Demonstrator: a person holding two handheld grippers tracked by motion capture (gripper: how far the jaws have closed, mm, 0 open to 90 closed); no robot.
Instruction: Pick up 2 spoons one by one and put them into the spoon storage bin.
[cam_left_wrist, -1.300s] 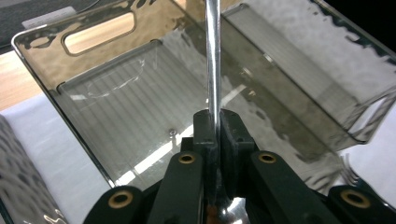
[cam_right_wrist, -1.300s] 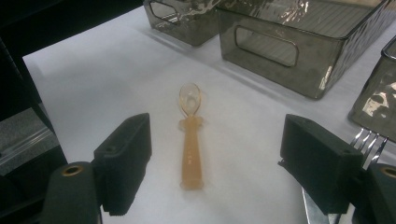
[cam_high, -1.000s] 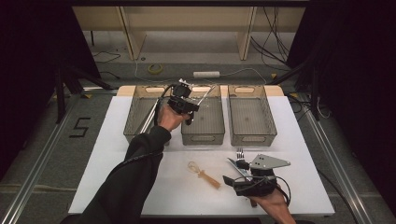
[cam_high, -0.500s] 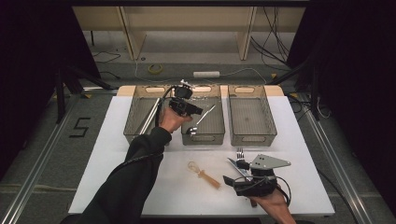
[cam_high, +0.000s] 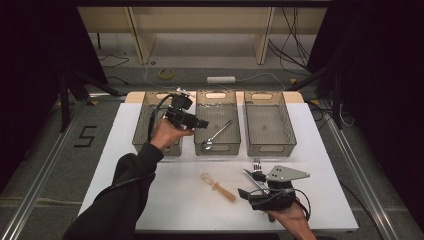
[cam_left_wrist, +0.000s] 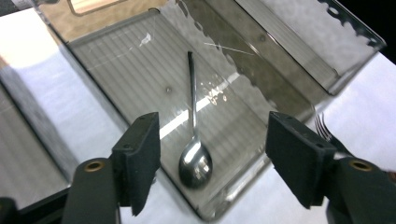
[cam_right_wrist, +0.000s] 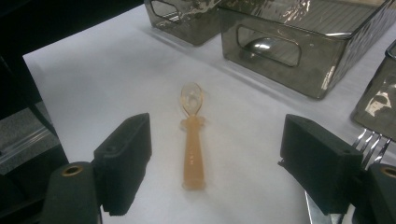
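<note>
Your sorting job looks partly done. 1 metal spoon (cam_left_wrist: 195, 140) already lies in the middle bin (cam_high: 200, 131) of the 3 smoked-plastic bins at the far side of the table (cam_high: 125, 165), its bowl toward the near end wall and its handle slanting to the far right corner.

Your left gripper (cam_left_wrist: 212, 154) hovers above that bin with its jaws spread wide and nothing between them; the spoon sits well below the pads, not touched.

Still to be put away, by the look of it, are 2 pieces on the bare table. The orange plastic spoon (cam_right_wrist: 192, 140) lies in front of the bins, its clear bowl pointing toward them. A metal fork (cam_high: 257, 165) rests just beside your right gripper (cam_right_wrist: 215, 163), near the front of the right bin (cam_high: 290, 135).

Your right gripper sits low at the near edge, jaws wide apart and empty, aimed straight along the orange spoon's handle, so that piece is probably next.

As for contents: the middle bin holds only the metal spoon. The right bin looks empty. The left bin (cam_high: 141, 127) is partly hidden by your left hand, so I cannot tell what it holds.
</note>
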